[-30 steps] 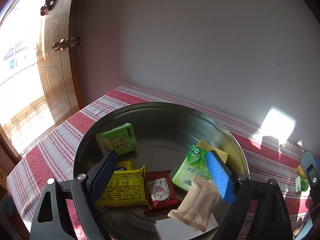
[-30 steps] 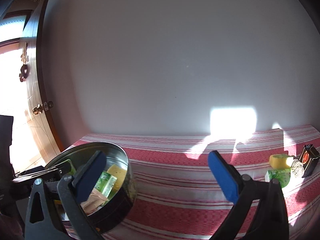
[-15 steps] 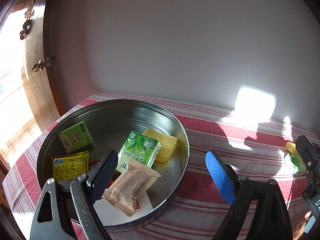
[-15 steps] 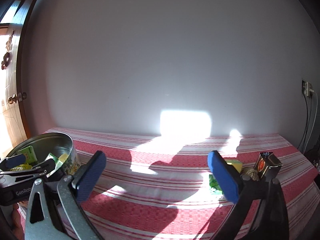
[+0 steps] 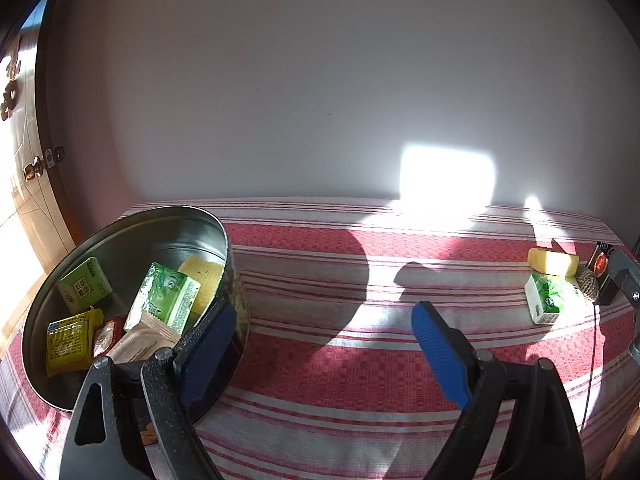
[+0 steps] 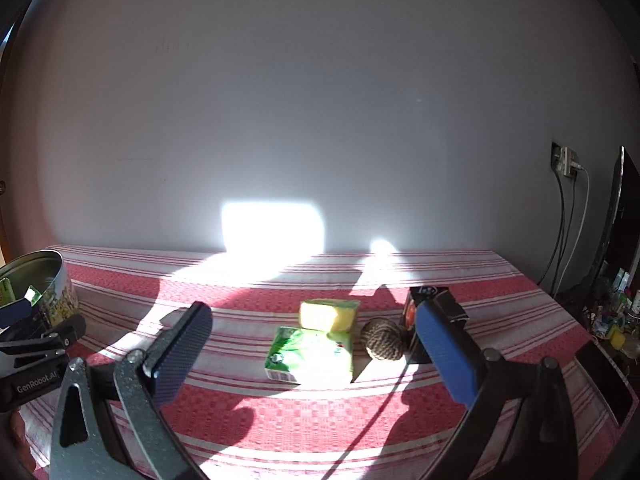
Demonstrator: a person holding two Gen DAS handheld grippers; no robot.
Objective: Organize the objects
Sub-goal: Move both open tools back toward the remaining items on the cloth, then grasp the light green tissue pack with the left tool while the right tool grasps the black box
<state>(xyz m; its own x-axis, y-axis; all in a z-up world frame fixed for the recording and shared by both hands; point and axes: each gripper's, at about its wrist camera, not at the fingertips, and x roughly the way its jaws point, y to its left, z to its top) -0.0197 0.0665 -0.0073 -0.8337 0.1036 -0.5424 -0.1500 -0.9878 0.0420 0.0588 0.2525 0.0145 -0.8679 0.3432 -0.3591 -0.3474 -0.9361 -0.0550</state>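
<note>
The right gripper (image 6: 312, 354), jaws spread wide and empty, is hovering near the green tissue packet (image 6: 311, 355) on the red striped tablecloth (image 6: 280, 420); centring over its narrow sides seems wise. The left gripper (image 5: 320, 354), equally wide and empty, is waiting beside the round metal tin (image 5: 132, 224) at the left.

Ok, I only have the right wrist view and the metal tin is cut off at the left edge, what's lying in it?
Observer: The left wrist view shows a green tissue pack partly over a yellow sponge inside the metal tin.
Operator: Anything else in there?
Observer: A yellow sachet, a beige wrapper and a small green carton.
Operator: Is the left gripper carrying something?
Observer: No, the left gripper is open with nothing between its fingers.
</note>
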